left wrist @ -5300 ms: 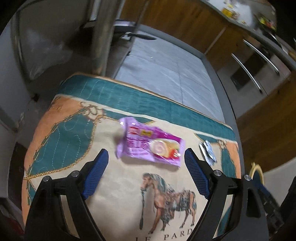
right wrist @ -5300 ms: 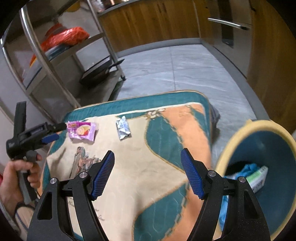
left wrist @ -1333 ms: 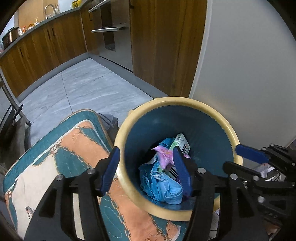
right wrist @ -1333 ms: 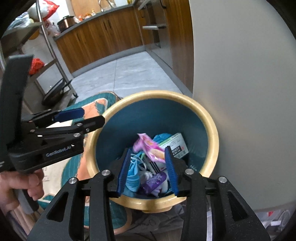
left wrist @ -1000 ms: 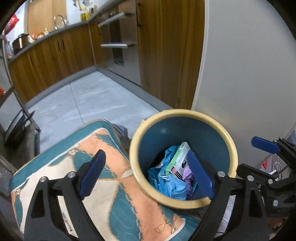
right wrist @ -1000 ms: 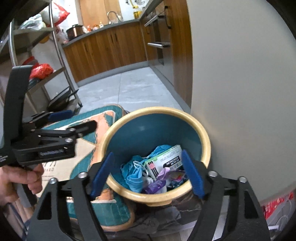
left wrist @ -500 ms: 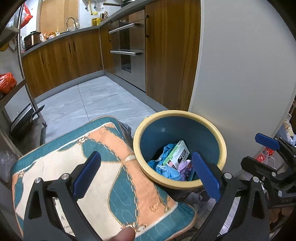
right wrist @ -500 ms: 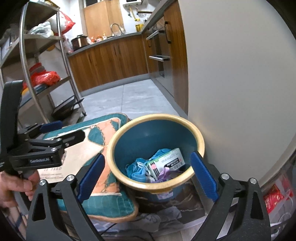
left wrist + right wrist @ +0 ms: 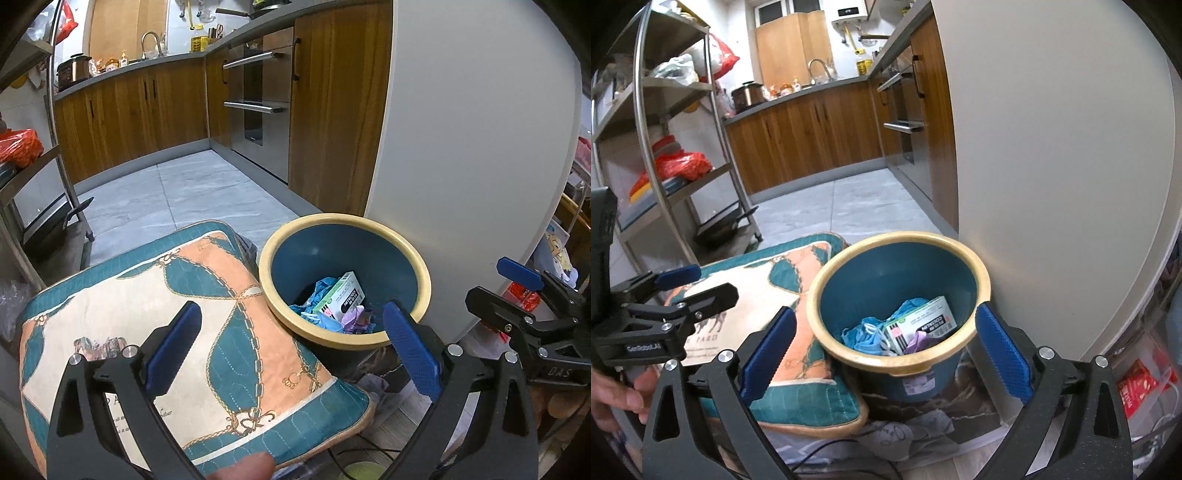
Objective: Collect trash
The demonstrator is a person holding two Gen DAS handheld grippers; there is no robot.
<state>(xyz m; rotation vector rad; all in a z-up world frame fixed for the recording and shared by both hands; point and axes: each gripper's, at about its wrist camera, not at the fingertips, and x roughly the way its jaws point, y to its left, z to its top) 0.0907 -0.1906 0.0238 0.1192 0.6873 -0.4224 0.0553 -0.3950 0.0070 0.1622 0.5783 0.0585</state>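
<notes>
Both grippers had backed away from the trash bin [image 9: 424, 275], left gripper [image 9: 291, 343] and right gripper [image 9: 884, 347] jaws spread empty; a sweep of the horse-print cushion [image 9: 129, 295] seemed the sensible next check.

Left gripper [image 9: 291, 341] in foreground, jaws spread wide, nothing between them. Below it a quilted cushion [image 9: 122, 306], teal and peach with a horse print, bare of litter. Just right of the cushion, touching its edge, a blue bin with a cream rim [image 9: 424, 273]. Inside: crumpled blue masks [image 9: 319, 291], a white carton [image 9: 345, 297], a purple wrapper [image 9: 354, 317]. Right gripper [image 9: 532, 306] enters at far right, beyond the bin. Fingertip [image 9: 245, 469] at bottom edge. Wooden cabinets [image 9: 140, 110] behind grey tiled floor [image 9: 192, 195].
</notes>
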